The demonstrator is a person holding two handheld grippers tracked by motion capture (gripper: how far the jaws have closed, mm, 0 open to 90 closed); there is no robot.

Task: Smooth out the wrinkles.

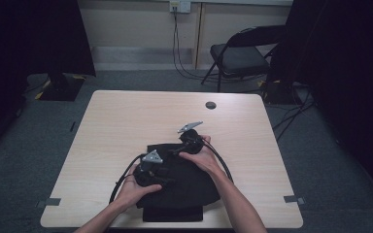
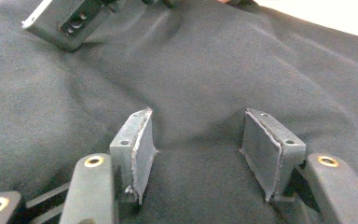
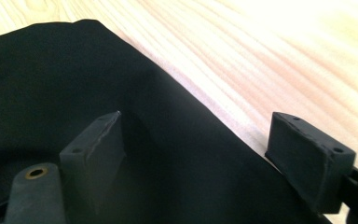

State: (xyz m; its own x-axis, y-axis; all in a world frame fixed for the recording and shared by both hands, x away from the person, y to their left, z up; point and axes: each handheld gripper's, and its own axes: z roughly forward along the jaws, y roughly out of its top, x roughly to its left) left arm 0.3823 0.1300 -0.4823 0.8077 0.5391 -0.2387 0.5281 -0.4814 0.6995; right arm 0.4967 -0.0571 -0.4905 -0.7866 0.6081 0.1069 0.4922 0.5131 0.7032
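**Both grippers down on the black cloth, jaws apart**

A black cloth (image 1: 184, 182) lies bunched on the near half of the wooden table (image 1: 126, 121), its lower edge hanging just over the table's near rim. The person leans in from the near side with both forearms over it.

The left gripper (image 2: 196, 154) sits low over the left part of the cloth, its grey plate facing up in the high view. In the left gripper view its two jaws stand spread, tips pressing into the fabric; a soft ridge of cloth rises between them, but the pads do not squeeze it.

The right gripper (image 3: 196, 158) rests at the cloth's far edge, just beyond the left one. Its jaws are wide apart and straddle that edge: one pad sits over the dark fabric, the other over bare wood, with the hem running diagonally between them. Nothing is pinched.

Part of the right gripper also shows at the top of the left gripper view, close by over the same cloth.

Behind the table stands a folding chair (image 1: 243, 56) on the carpet.
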